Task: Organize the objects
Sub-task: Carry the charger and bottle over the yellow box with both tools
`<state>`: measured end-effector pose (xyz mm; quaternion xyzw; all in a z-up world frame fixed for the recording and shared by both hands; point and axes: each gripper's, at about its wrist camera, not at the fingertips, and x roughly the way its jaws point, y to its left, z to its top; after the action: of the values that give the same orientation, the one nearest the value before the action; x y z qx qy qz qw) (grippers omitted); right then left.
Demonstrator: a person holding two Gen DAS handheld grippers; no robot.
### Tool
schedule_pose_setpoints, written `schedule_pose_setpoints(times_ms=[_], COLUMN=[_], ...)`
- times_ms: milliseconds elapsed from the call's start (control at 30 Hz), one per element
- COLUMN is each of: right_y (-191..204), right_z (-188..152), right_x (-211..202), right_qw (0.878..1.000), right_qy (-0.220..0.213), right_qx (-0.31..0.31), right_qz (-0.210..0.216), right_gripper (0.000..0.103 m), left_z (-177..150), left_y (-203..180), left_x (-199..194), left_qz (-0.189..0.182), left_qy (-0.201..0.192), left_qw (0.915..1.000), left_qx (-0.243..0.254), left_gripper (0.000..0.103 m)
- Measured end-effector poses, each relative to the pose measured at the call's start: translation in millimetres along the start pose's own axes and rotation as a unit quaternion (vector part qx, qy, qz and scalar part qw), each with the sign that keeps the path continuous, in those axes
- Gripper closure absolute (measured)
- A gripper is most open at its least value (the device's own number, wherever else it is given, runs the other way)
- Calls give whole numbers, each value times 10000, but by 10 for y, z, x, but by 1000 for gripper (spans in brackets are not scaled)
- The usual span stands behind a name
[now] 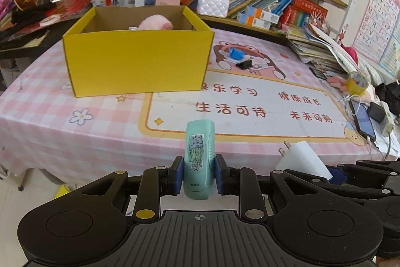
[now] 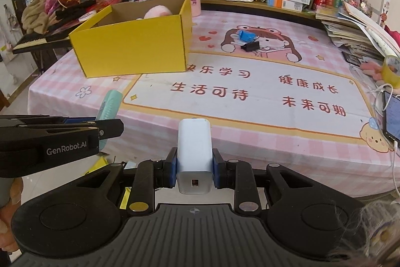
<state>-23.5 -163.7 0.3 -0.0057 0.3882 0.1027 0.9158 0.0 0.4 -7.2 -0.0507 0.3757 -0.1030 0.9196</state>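
Both of my grippers are loaded and held off the near edge of the table, clear of the cloth. My left gripper is clamped on the mint-green case, pads on its two narrow sides, sticker face up, long axis pointing forward; I judge that grip keeps it from twisting. My right gripper is closed on the white charger, again across the short width, port end toward me; the left view shows its prongs pointing away. The yellow box stands open-topped on the far left of the table, a pink plush already inside, so I take it as the collecting point. A blue cap and a black binder clip, touching, lie right of the box, not yet collected. Next move, I judge: carry both items over the rim, one at a time to avoid collision.
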Motion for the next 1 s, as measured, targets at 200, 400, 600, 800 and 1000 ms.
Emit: schedule_pose_setpoints(times_ms=[200, 400, 600, 800, 1000], right_y=[194, 517, 660, 728, 691], right_z=[31, 117, 235, 376, 778], right_x=[77, 151, 235, 260, 289], right_qw=[9997, 9967, 9942, 9926, 9897], right_qy=[43, -2, -24, -196, -718], right_qx=[-107, -517, -597, -653, -673], right_qz=[205, 622, 897, 1007, 1044], right_gripper=[79, 79, 79, 79, 79], left_z=[-48, -100, -75, 152, 592], left_y=[232, 517, 682, 740, 784], left_x=[-149, -337, -480, -570, -515], left_qz=[201, 577, 914, 960, 974], left_qy=[-141, -358, -541, -919, -1428], left_qw=[9995, 9959, 9918, 9882, 9825], left_qx=[-215, -592, -718, -763, -698], left_gripper=[79, 79, 79, 79, 79])
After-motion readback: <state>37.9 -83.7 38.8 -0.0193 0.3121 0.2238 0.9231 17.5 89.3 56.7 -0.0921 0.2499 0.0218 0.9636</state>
